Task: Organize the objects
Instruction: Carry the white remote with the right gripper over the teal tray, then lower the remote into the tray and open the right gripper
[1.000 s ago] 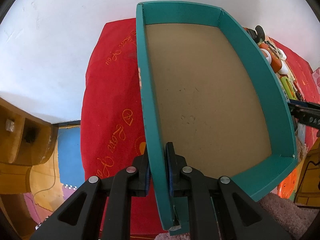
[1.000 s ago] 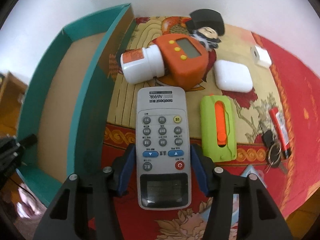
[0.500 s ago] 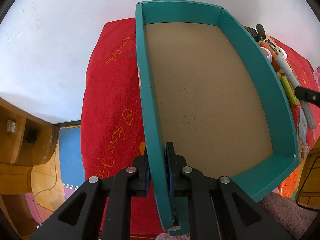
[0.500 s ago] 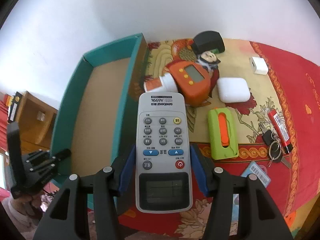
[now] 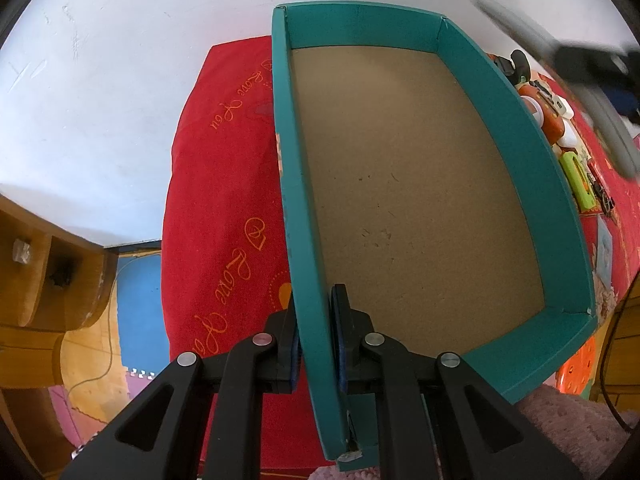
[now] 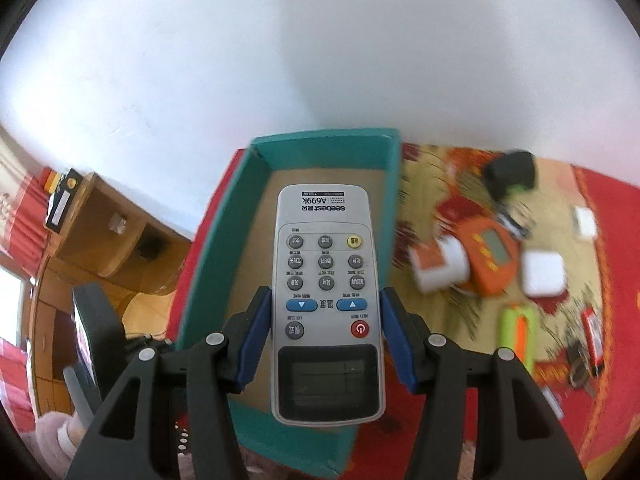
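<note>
A teal box (image 5: 304,184) with a bare brown floor stands on the red cloth. My left gripper (image 5: 314,312) is shut on its left wall near the front corner. My right gripper (image 6: 326,312) is shut on a grey remote control (image 6: 326,264) and holds it in the air over the teal box (image 6: 216,248). In the left wrist view the remote (image 5: 516,28) and right gripper show blurred at the top right, above the box.
To the right of the box lie an orange device (image 6: 490,256), a white bottle (image 6: 438,266), a white case (image 6: 544,274), a green case (image 6: 516,332), a black-hatted figurine (image 6: 512,170), keys and a red stick. A wooden shelf (image 5: 36,264) stands left. A white wall is behind.
My right gripper has lifted the remote off the cloth and carried it left, from beside the box to above it. My left gripper has kept its hold on the box wall.
</note>
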`<state>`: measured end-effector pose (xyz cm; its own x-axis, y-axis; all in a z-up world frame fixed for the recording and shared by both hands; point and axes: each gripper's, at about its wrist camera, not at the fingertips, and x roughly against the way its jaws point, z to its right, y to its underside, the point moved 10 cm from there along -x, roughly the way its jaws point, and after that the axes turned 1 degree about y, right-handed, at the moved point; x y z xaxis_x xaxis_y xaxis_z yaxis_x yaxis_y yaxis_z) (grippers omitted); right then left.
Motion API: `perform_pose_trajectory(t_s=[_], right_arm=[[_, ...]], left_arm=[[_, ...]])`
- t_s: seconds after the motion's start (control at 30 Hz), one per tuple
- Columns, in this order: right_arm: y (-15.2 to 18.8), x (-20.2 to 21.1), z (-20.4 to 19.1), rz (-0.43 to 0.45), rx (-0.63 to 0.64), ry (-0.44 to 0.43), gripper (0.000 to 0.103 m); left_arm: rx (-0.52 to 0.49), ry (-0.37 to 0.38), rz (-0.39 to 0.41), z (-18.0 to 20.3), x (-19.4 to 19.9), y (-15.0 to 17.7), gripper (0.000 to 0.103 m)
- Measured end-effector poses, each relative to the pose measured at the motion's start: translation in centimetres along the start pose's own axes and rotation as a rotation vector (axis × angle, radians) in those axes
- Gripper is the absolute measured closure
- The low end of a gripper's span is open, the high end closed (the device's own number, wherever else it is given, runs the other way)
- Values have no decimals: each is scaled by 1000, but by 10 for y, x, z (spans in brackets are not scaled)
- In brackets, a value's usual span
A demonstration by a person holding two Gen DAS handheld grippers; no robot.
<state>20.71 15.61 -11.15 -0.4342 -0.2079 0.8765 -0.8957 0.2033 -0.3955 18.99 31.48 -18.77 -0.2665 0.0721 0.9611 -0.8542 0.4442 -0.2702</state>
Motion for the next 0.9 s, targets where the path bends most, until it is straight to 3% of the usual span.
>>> perform_pose_trajectory(t_s=[0.5, 0.9], right_arm=[[-54, -91, -46, -103, 49, 25, 49], [-61, -150, -50, -190, 19, 83, 49]], left_arm=[[5, 2, 20, -1, 1, 3, 89], [2, 9, 24, -1, 1, 5, 89]])
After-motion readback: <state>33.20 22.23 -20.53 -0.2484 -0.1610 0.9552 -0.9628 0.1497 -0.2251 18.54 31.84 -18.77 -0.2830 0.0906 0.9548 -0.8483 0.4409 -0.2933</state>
